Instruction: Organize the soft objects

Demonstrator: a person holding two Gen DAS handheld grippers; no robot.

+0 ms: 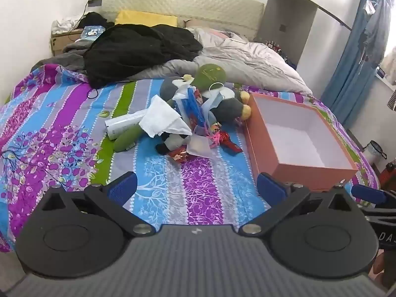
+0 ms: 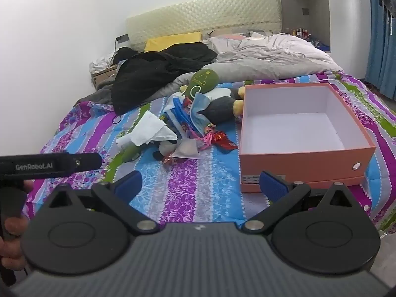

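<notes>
I am looking across a bed with a purple, blue and green flowered sheet; a cream headboard and white wall fill the top of both frames. My left tool sits low at the bottom of its frame, level and pointing up the bed, its blue pads spread wide with nothing between them. My right tool is posed the same way, fingers apart and holding nothing, hovering over the sheet. The pile of soft things lies mid-frame: a green plush toy, a grey plush toy, a white cloth and a red pouch. Just right of the pile stands an orange box, open, with a white inside. Black clothes and a grey duvet lie beyond the pile.
</notes>
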